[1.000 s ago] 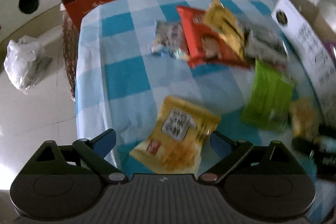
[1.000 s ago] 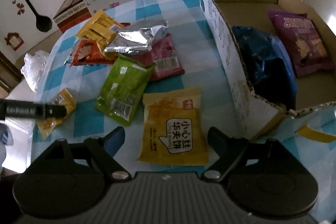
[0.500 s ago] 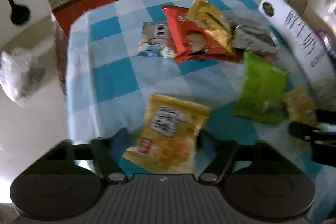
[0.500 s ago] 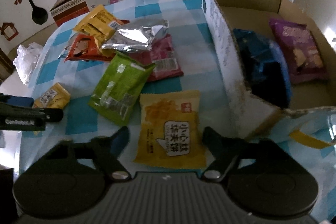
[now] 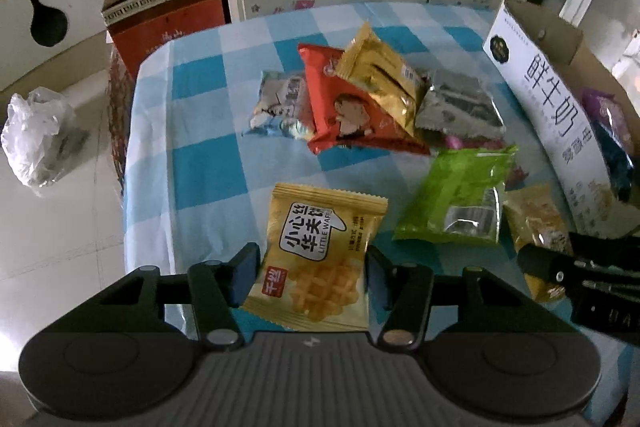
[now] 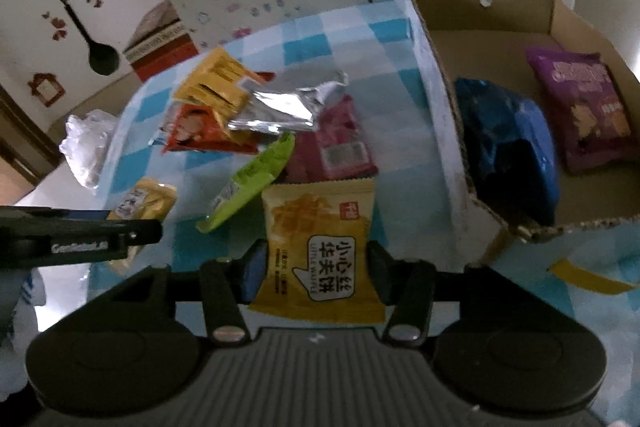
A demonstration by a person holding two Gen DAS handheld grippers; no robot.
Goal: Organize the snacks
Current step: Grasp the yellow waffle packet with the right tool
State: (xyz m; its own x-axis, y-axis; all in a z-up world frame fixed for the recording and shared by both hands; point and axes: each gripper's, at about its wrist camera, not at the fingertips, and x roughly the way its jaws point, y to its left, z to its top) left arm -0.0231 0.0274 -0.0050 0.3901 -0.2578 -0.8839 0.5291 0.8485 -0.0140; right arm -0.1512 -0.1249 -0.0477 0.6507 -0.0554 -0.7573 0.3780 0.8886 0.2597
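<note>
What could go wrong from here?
The right hand-held gripper squeezes its waffle packet by the sides; the slick bag may buckle and slip. The green packet lies against that bag's corner and might get dragged. The left hand-held gripper works close by, so they could bump.

- Pink packet (image 5: 456, 141): in the left wrist view almost wholly covered by the silver packet (image 5: 460, 105) and green packet (image 5: 460, 199); its print cannot be read.
- Second yellow waffle packet (image 5: 538, 223): lower part hidden behind the right gripper's black body.
- Cardboard box (image 5: 548, 99): cut off by the right edge of the left wrist view.
- Blue bag (image 6: 508, 147): dark and glossy; label illegible.
- Small pale packet (image 5: 280, 103): right edge tucked under the red packet (image 5: 352, 107); printing blurred.
</note>
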